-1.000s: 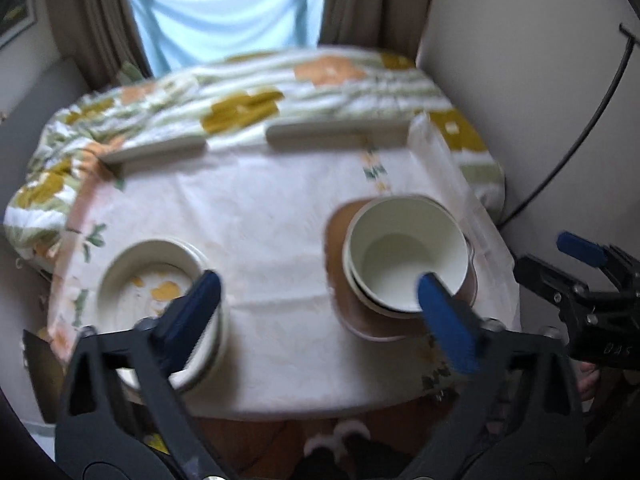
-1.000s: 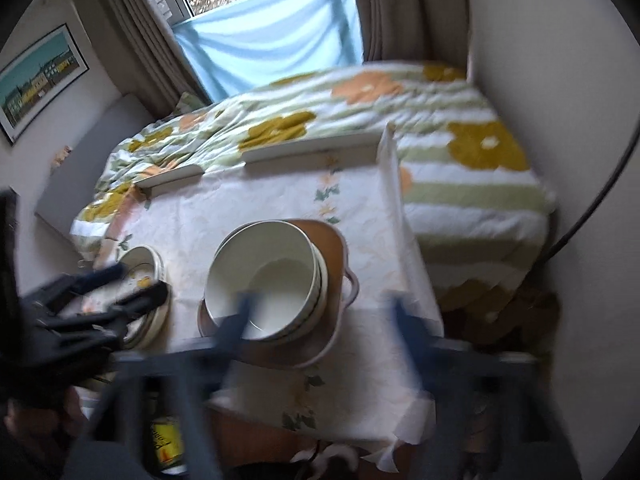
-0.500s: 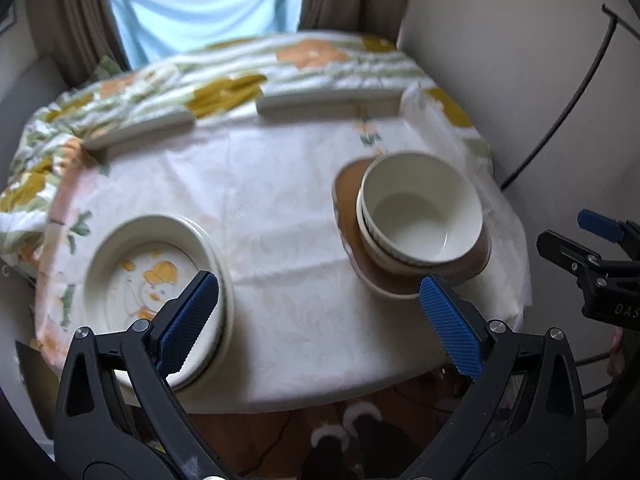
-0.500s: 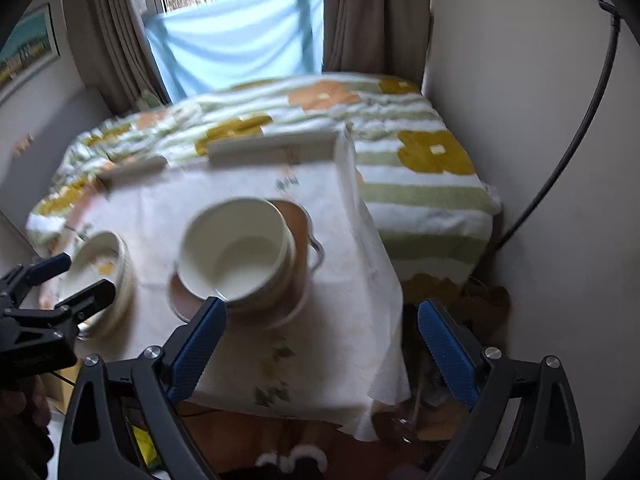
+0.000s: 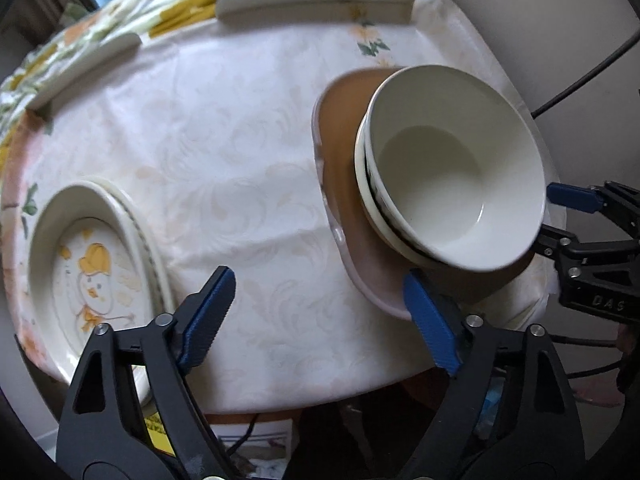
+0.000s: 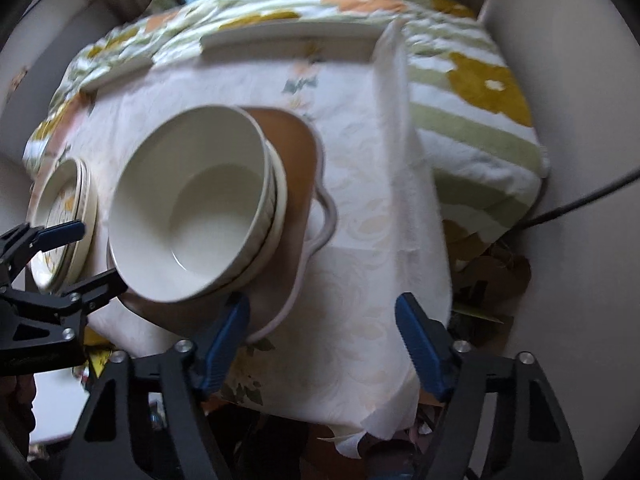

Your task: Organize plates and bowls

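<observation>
Nested white bowls upright on brown tray; patterned plates stacked left

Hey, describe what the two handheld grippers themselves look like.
The left gripper and right gripper look alike: black plastic clamp-style frames with triangular cutouts, silver pivot rivets and ribbed blue pads on the jaws. The right one's side carries raised lettering, only partly legible. No sleeves show.

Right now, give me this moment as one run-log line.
left hand-held gripper: open, empty | right hand-held gripper: open, empty | stacked bowls: on brown tray | plates: stacked, left side
</observation>
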A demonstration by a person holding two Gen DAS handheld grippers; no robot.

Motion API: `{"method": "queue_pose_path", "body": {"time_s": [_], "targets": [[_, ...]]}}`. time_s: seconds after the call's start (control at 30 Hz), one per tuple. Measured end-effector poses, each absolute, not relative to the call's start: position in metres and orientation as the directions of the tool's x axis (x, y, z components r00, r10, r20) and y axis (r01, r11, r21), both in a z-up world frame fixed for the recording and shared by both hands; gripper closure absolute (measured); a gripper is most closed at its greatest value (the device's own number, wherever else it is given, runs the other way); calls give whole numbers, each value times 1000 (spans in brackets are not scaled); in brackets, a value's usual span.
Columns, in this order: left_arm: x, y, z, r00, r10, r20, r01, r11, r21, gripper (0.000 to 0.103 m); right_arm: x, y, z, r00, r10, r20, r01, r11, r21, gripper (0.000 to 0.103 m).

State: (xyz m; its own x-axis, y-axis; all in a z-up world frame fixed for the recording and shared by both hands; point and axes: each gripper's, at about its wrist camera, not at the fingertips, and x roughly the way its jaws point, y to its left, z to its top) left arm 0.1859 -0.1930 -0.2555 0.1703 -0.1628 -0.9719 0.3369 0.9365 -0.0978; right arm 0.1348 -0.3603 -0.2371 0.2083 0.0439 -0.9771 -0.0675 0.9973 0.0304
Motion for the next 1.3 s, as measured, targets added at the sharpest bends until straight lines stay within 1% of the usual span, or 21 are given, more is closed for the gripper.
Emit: {"method": "queue_pose_path", "body": {"time_s": [0.03, 0.1, 0.13, 0.17, 0.2, 0.23, 0.27, 0.3, 0.33, 0.37, 0.4, 0.47, 0.5, 0.53, 0.67, 0.73, 0.9, 1.0, 1.1, 1.3], "targets": [[189, -195, -259, 159, -161, -974, 335, 937, -100, 26, 137, -359, -240, 196, 51, -979, -85, 996, 35, 43], [193, -200, -267, 134, -159, -978, 333, 937, -107, 30, 143, -357, -248, 168, 70, -983, -113, 992, 51, 47], [195, -201, -269, 127, -158, -979, 332, 937, -108, 34, 145, -355, -252, 156, 71, -985, -127, 991, 51, 51], [196, -202, -271, 121, -163, -979, 332, 936, -115, 37, 147, -354, -255, 150, 74, -986, -140, 989, 53, 52], [197, -204, -273, 115, -167, -979, 333, 935, -120, 42, 148, -354, -257, 144, 84, -986, -149, 987, 62, 53], [199, -206, -276, 108, -170, -980, 333, 934, -125, 48, 150, -354, -260, 137, 98, -986, -157, 985, 76, 58], [200, -208, -278, 105, -172, -980, 335, 933, -128, 50, 152, -354, -263, 126, 116, -985, -164, 982, 95, 64], [203, -210, -281, 105, -169, -980, 338, 933, -124, 53, 154, -353, -265, 117, 131, -984, -171, 979, 110, 67], [203, -213, -284, 104, -168, -980, 348, 930, -122, 61, 156, -350, -268, 112, 135, -985, -187, 976, 112, 73], [203, -215, -287, 102, -171, -980, 356, 926, -124, 64, 157, -348, -270, 111, 132, -985, -201, 974, 108, 78], [204, -218, -290, 103, -175, -979, 363, 923, -127, 68, 157, -346, -272, 108, 135, -985, -214, 971, 109, 79], [204, -223, -290, 121, -175, -977, 385, 916, -117, 73, 157, -345, -276, 98, 160, -982, -223, 965, 135, 83], [203, -225, -290, 125, -183, -975, 395, 911, -120, 78, 156, -344, -277, 101, 172, -980, -227, 963, 146, 84], [202, -226, -290, 128, -189, -974, 403, 907, -122, 80, 155, -344, -277, 106, 178, -978, -227, 962, 150, 86], [201, -233, -290, 156, -192, -969, 438, 893, -106, 84, 148, -345, -275, 146, 186, -972, -246, 958, 146, 87], [198, -242, -288, 180, -178, -967, 463, 883, -76, 84, 144, -343, -273, 169, 181, -969, -266, 955, 132, 87], [198, -244, -283, 213, -181, -960, 456, 887, -66, 84, 141, -352, -272, 204, 185, -961, -265, 956, 127, 87], [196, -240, -273, 246, -175, -953, 454, 890, -46, 84, 139, -352, -264, 238, 171, -956, -285, 953, 100, 88], [195, -235, -260, 260, -187, -947, 442, 896, -55, 84, 141, -354, -252, 261, 173, -950, -295, 951, 92, 88], [185, -208, -222, 315, -188, -930, 413, 910, -44, 84, 140, -337, -220, 288, 171, -942, -329, 942, 70, 88]]}}
